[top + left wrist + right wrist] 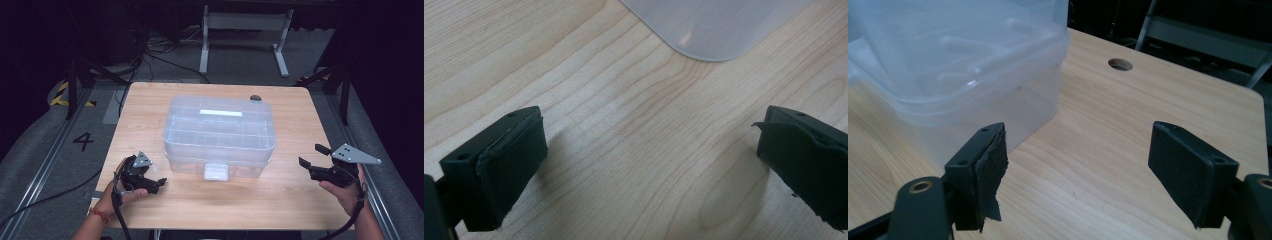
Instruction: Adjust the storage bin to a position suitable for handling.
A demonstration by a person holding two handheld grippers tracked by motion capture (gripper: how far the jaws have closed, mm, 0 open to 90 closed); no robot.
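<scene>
The clear lidded storage box (219, 135) is set at the middle of the wooden table (280, 200), flanked near-left by the left gripper (159, 182) and near-right by the right gripper (311, 155), jaws held apart and empty, seemingly readied for its front latch (216, 171).

High view looks forward and down over the whole table (150, 100). Both gripper views sit low and close above its wood, each catching the clear box (219, 132).
</scene>
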